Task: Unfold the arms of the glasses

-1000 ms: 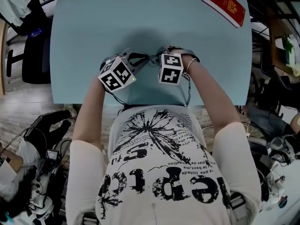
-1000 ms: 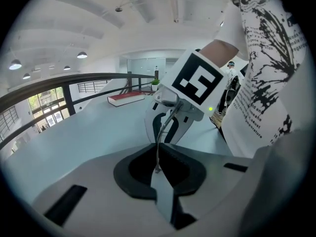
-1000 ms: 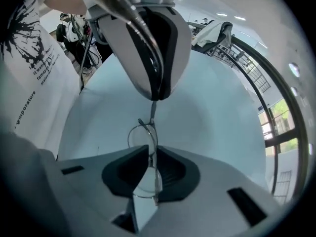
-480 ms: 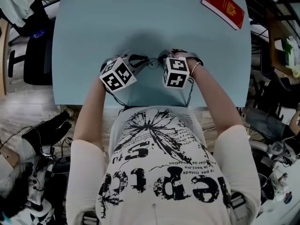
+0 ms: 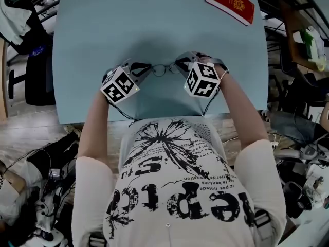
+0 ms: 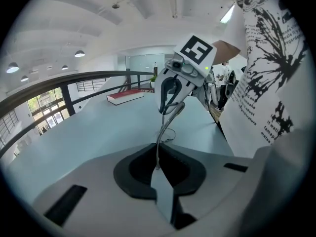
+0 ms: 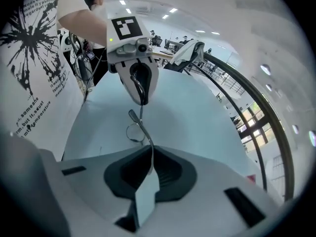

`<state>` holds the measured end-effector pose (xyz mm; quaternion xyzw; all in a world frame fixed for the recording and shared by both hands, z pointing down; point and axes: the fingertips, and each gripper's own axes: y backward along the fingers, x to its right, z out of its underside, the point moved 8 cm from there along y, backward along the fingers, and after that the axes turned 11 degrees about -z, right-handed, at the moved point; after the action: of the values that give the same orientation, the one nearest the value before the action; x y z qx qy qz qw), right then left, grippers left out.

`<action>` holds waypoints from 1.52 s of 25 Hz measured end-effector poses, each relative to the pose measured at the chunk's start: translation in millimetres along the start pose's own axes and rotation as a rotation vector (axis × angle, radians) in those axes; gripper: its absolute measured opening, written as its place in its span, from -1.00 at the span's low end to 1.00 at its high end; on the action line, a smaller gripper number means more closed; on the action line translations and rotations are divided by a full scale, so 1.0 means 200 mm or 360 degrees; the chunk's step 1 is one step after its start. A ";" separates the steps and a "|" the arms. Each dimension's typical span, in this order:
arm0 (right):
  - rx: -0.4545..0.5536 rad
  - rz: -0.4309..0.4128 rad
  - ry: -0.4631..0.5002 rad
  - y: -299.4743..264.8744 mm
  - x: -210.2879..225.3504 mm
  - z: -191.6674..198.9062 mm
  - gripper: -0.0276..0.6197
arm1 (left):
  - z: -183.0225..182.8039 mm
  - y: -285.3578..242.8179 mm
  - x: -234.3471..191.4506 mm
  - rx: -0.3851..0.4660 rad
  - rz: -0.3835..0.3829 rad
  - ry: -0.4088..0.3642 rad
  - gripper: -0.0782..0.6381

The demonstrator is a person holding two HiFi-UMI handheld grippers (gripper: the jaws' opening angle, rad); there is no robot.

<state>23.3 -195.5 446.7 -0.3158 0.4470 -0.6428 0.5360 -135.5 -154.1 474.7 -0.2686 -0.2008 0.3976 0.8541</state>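
Below, blue table point(image 5: 103, 35) under glasses point(image 5: 163, 69); cluttered floor point(image 5: 31, 120) around.

Left gripper point(image 6: 157, 168): jaws closed on a thin wire arm of the glasses point(image 6: 162, 130). The arm rises from the jaws, above the table point(image 6: 89, 132), to the right gripper point(image 6: 168, 100) opposite — its jaws have just been closing, with the glasses' far end between them. A marker cube point(image 6: 195, 50) tops that gripper. A red book point(image 6: 126, 97) lies on the table's far side. A printed shirt point(image 6: 276, 73) fills the right edge.
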 end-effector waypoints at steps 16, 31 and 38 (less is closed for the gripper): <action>0.0046 0.0124 -0.0213 0.11 -0.03 0.27 -0.83 | -0.07 -0.06 -0.04 -0.0002 -0.0113 -0.0041 -0.71; 0.0151 0.0206 -0.0289 0.10 -0.08 0.25 -0.79 | -0.08 -0.04 0.01 -0.0001 -0.0189 0.0048 -0.67; 0.0185 0.0232 -0.0366 0.10 -0.13 0.20 -0.43 | -0.05 0.02 0.02 -0.0014 -0.0177 0.0052 -0.42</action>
<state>71.9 -180.7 446.0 -0.3225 0.3664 -0.5865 0.6464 -129.8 -151.1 464.9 -0.2672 -0.2030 0.3441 0.8769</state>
